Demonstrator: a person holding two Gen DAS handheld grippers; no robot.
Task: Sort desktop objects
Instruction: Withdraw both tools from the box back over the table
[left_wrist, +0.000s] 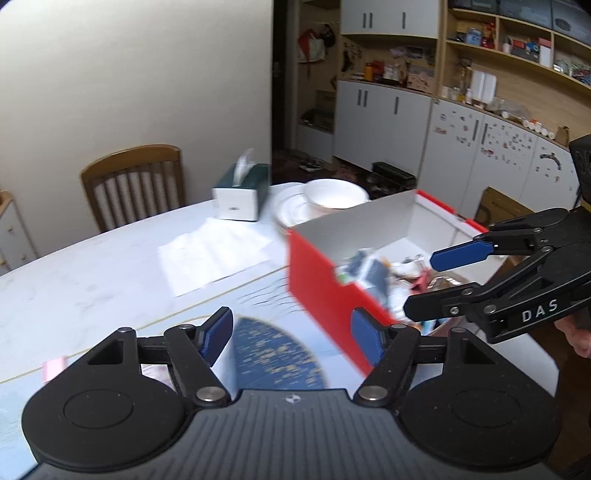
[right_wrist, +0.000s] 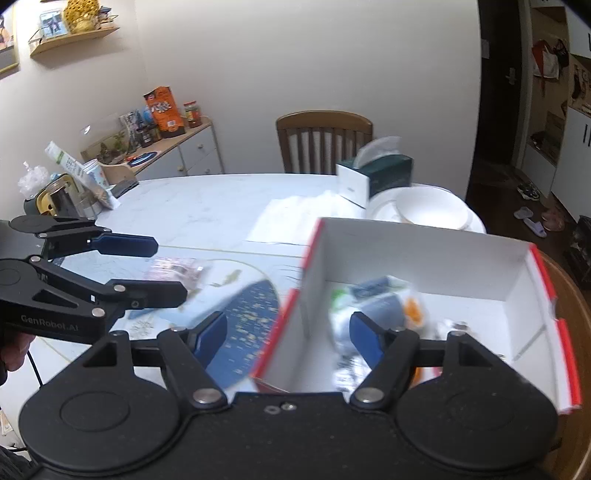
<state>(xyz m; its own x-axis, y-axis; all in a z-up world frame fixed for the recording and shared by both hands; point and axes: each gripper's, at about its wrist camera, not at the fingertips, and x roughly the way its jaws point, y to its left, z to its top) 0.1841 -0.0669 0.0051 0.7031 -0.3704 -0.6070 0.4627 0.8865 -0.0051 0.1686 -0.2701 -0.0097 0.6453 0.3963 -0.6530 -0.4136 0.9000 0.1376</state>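
While a blurred packet (right_wrist: 373, 299) with a dark blue face is seen inside it, a red cardboard box (right_wrist: 546, 280) with white inner walls is set on the right part of a white marble-look table (right_wrist: 192, 199). Further small items, blurred too much to be named, are seen on the box floor around the packet. Whether the packet is lying on them or is in the air cannot be told.

The right gripper (right_wrist: 288, 332) is held spread wide over the box's near left corner, with its blue pads (right_wrist: 364, 336) apart and nothing gripped between them. The left gripper (left_wrist: 291, 339) is likewise held wide open and empty, just left of the box, above a blue-and-gold patterned mat (left_wrist: 273, 354). Each gripper is also seen side-on in the other's camera.

Left of the box, a clear pouch with pale pink contents (right_wrist: 173, 271) is laid on the table. Beyond the box, a white bowl (right_wrist: 432, 206) is stacked on white plates, a dark green tissue box (right_wrist: 384, 173) is placed beside them, and a white paper sheet (left_wrist: 214, 251) is spread flat nearby. A wooden chair (right_wrist: 325, 140) is set against the far edge of the table.
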